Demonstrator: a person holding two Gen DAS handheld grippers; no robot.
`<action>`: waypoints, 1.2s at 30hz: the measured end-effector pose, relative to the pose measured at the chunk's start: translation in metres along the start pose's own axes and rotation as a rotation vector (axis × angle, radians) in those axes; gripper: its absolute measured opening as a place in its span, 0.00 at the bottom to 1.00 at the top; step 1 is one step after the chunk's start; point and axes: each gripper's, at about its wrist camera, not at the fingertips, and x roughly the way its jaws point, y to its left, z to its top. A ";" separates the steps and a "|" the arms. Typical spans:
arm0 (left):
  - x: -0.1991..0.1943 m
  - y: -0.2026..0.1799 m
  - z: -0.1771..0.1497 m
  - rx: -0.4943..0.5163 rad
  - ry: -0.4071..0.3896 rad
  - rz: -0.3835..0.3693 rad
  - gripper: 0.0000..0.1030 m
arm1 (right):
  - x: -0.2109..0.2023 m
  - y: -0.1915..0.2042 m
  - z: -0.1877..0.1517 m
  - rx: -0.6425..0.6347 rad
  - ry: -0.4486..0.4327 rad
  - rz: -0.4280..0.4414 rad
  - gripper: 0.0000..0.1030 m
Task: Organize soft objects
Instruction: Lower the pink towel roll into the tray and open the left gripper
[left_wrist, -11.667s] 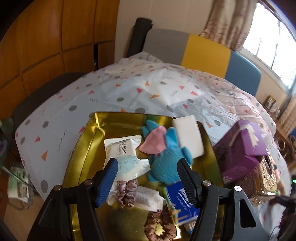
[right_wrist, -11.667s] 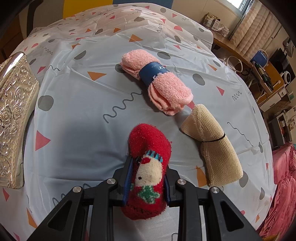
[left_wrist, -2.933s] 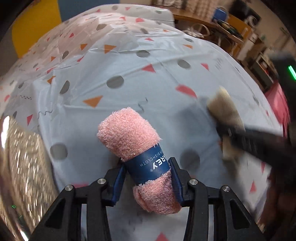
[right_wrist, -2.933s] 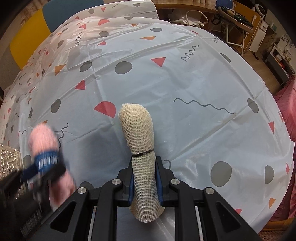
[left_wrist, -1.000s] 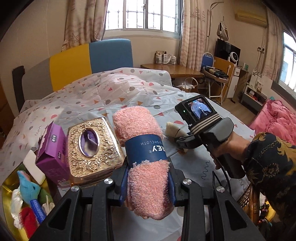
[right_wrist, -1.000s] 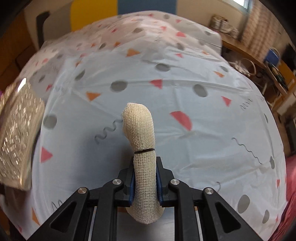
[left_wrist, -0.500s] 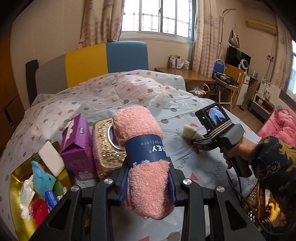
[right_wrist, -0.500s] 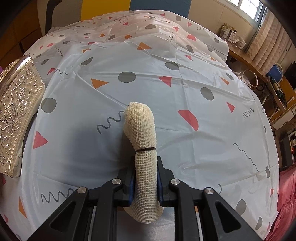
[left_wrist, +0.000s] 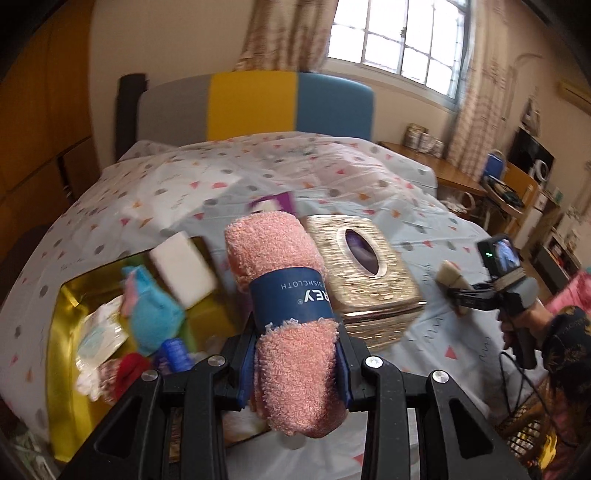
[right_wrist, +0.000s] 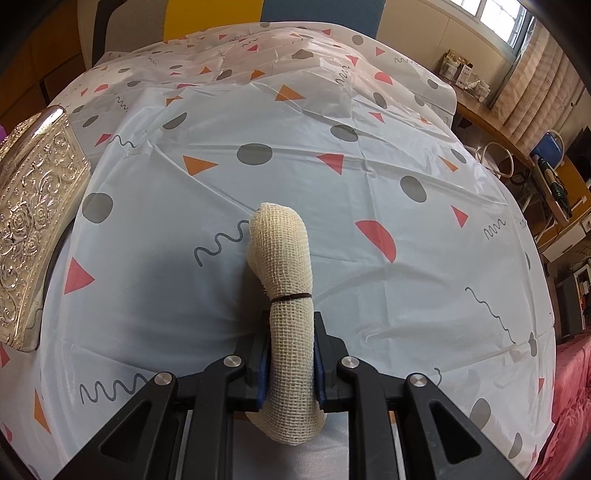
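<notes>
My left gripper (left_wrist: 295, 354) is shut on a rolled pink dishcloth (left_wrist: 284, 295) with a dark blue paper band, held in the air above the table. Below and left of it lies the gold tray (left_wrist: 68, 317) with a blue plush toy (left_wrist: 153, 314), a white sponge (left_wrist: 183, 267), a wipes pack and a red sock (left_wrist: 127, 367). My right gripper (right_wrist: 290, 354) is shut on a rolled beige mesh cloth (right_wrist: 284, 258) tied with a dark band, just above the tablecloth. It also shows far right in the left wrist view (left_wrist: 452, 282).
An ornate gold tissue box (left_wrist: 364, 273) stands right of the tray and shows at the left edge of the right wrist view (right_wrist: 27, 206). A purple box (left_wrist: 275, 201) peeks out behind the pink roll. The table wears a patterned plastic cloth (right_wrist: 332, 166). A bench stands behind.
My left gripper has swung left with the pink dishcloth, so the gold tray now lies closer below it. The right gripper holds the beige roll almost where it was.
</notes>
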 end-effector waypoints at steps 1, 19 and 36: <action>-0.001 0.013 -0.003 -0.026 0.005 0.017 0.34 | 0.000 0.000 0.000 -0.002 0.000 -0.001 0.17; 0.002 0.181 -0.065 -0.389 0.139 0.305 0.36 | 0.001 0.002 0.001 -0.009 0.003 -0.013 0.17; -0.013 0.158 -0.057 -0.326 0.050 0.382 0.61 | 0.002 0.002 0.000 -0.010 0.006 -0.018 0.17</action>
